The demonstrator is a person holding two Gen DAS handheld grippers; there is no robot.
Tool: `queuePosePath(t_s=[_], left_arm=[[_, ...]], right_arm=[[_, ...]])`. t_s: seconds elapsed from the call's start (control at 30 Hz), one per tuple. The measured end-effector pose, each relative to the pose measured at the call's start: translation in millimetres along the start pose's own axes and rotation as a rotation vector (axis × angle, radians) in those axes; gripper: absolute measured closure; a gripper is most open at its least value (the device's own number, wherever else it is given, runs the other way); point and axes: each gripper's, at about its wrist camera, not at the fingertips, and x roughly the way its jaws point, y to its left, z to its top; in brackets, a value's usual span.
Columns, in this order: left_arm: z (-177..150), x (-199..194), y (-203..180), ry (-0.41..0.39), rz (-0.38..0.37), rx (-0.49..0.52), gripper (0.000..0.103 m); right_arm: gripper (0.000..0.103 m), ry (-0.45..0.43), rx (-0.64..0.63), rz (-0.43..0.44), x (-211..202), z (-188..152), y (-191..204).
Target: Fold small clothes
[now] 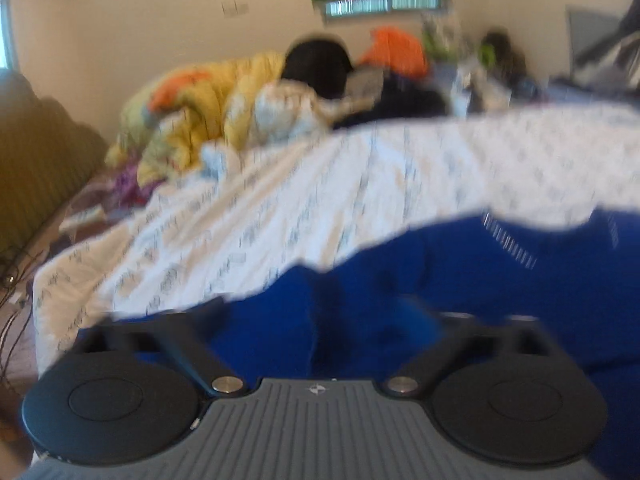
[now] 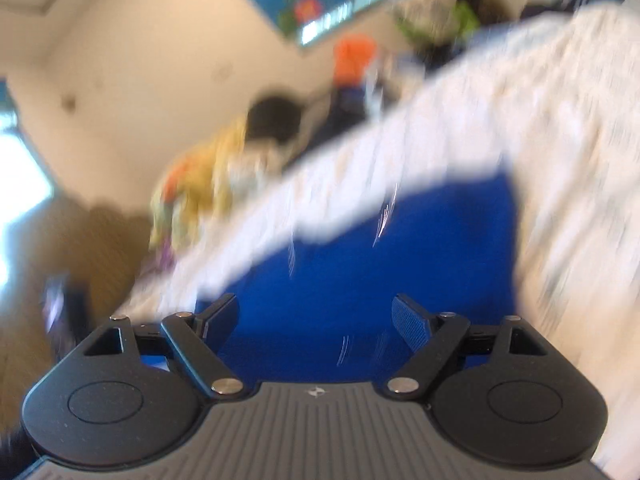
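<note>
White patterned bedsheet (image 1: 280, 208) covers the bed, and everything else sits relative to it: a heap of yellow and orange bedding (image 1: 200, 120) piled at its far end, and the blue garment (image 1: 500, 280) lying on its near part, just ahead of both tools. That blue garment is the piece to fold; its edge looks rumpled and a dark crease runs down its middle in the left view. Left gripper (image 1: 320, 320) hangs just over the cloth, pitched gently downward, its jaws spread wide with nothing pinched; blur hides the fingertips. Right gripper (image 2: 316, 320) is tilted, so the sheet runs diagonally in its view, and its jaws also stand apart and empty above blue fabric, the ribbed blue pad (image 2: 412, 324) clear of the cloth. With both grips released, my worry is that the loose layers slide or spring back on the soft sheet, undoing any fold, and that a hurried re-grasp snags sheet along with garment.
</note>
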Motion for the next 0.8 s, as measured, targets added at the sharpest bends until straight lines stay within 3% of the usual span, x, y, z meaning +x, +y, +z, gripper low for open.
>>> queuePosePath(t_s=[0.07,0.13,0.17,0.27,0.33,0.43,0.5,0.53,0.57,0.6,0.63,0.7,0.8], left_arm=[[7,-10,-12,-0.062,-0.042,0.041,0.008],[16,-5,-28,-0.067,-0.073,0.087,0.009],[21,3,-34,-0.067,-0.088,0.102,0.01],[40,42,-47,-0.008,-0.17,0.123,0.011],[45,80,-53,0.053,-0.221,0.143,0.013],[43,139,-63,0.16,-0.231,0.186,0.022],[37,161,-65,0.191,-0.234,0.2,0.02],[37,164,-65,0.165,-0.235,0.198,0.022],[37,166,-65,0.155,-0.246,0.202,0.027],[39,166,-67,0.144,-0.264,0.208,0.065],[38,168,-71,0.155,-0.28,0.228,0.095],[38,160,-87,0.098,-0.231,0.313,0.1],[38,144,-88,0.009,-0.2,0.327,0.1]], right_arm=[[0.013,-0.021,-0.032,-0.134,10,32,-16],[0.013,0.051,-0.015,-0.274,39,58,-43],[0.013,0.097,0.017,-0.301,53,66,-58],[0.013,0.203,0.092,-0.277,84,78,-88],[0.013,0.2,0.104,-0.239,90,82,-91],[0.015,0.21,0.083,-0.215,99,85,-85],[0.016,0.211,0.027,-0.222,106,85,-80],[0.025,0.21,-0.001,-0.235,109,84,-80],[0.058,0.208,-0.03,-0.261,112,84,-78],[0.081,0.213,-0.055,-0.287,115,83,-77],[0.096,0.233,-0.055,-0.305,120,82,-80],[0.097,0.195,-0.06,-0.29,118,82,-79],[0.098,0.038,-0.111,-0.217,90,90,-62]])
